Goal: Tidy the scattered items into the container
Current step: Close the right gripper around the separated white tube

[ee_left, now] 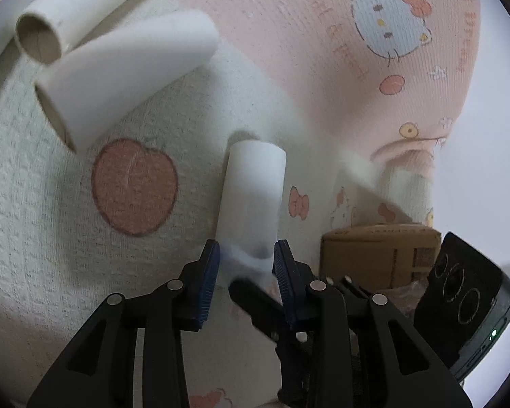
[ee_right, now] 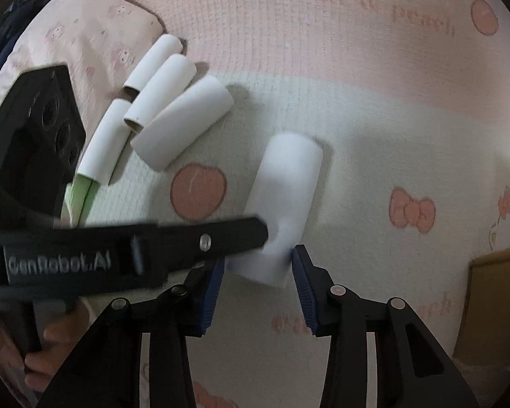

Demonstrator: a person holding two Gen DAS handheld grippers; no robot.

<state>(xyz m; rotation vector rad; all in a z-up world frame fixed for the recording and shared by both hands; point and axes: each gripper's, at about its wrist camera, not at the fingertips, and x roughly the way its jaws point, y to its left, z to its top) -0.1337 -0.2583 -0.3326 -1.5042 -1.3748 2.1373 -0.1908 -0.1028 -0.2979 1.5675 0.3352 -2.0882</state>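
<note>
Right wrist view: right gripper [ee_right: 258,272] around white tube [ee_right: 285,197], grip unclear; left gripper [ee_left: 246,265] apparently unclenched.

A pink-and-cream cartoon blanket [ee_right: 374,142] carries one lone white tube [ee_right: 285,200], with four, apparently, clustered at ten o'clock [ee_right: 183,122].

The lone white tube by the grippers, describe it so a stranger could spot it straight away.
On the pink and cream blanket, find the large peach print. Just right of it lies the white tube, between both grippers' blue pads. Unlike the other tubes, which are bunched together, it lies alone.
</note>
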